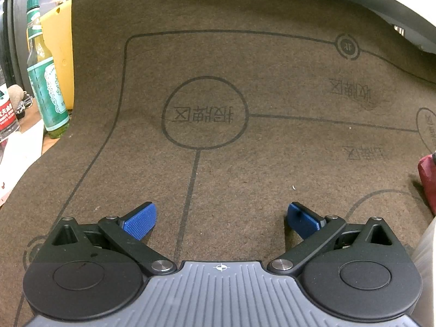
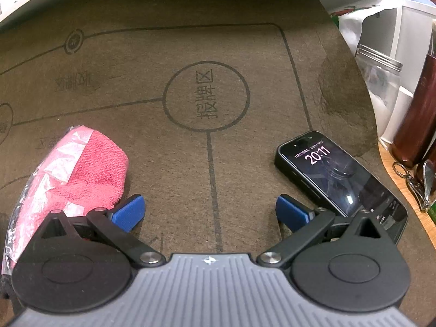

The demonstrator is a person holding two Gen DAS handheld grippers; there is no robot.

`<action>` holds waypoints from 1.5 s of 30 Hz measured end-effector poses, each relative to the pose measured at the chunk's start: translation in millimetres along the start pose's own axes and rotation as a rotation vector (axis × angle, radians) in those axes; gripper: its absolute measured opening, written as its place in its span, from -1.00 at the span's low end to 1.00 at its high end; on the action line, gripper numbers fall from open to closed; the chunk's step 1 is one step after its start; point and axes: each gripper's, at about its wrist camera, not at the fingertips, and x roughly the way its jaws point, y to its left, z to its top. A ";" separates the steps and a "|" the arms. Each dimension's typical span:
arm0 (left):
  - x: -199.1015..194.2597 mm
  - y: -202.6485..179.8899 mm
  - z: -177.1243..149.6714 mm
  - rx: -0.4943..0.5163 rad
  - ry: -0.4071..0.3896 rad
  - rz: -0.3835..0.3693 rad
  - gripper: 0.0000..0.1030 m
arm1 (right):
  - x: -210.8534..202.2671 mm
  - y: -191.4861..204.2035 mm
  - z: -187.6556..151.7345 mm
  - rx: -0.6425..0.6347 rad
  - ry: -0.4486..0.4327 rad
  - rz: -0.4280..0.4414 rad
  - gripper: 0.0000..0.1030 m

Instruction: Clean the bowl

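Both the left gripper (image 1: 221, 219) and the right gripper (image 2: 209, 211) have blue, finely ribbed fingertip pads (image 1: 140, 219) on black linkage arms with silver pivot screws (image 1: 162, 266), round black discs either side, and a grey ridged body bearing a small white crosshair mark (image 1: 221, 267).

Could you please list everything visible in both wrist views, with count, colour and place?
Mat: one, brown with printed lines, covers the table.
Cloth: one, pink, in clear wrap, on the mat left of the right gripper.
Phone: one, black, screen lit, on the mat's right side.
Jar: one, clear, off the mat at right.
Bottle: one, green label, left of the mat.
Yellow box: one, behind the bottle.
Bowl: none visible.
Left gripper: blue pads, jaws open, empty.
Right gripper: blue pads, jaws open, empty.
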 end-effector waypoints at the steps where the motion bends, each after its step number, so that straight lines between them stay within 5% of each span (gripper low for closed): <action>1: 0.1 -0.3 0.1 0.000 0.000 0.001 1.00 | -0.2 -0.2 -0.3 0.000 0.000 0.000 1.00; 45: -4.5 -3.7 -2.7 -0.018 0.002 0.024 1.00 | 1.2 -1.6 -2.9 -0.001 -0.001 0.000 1.00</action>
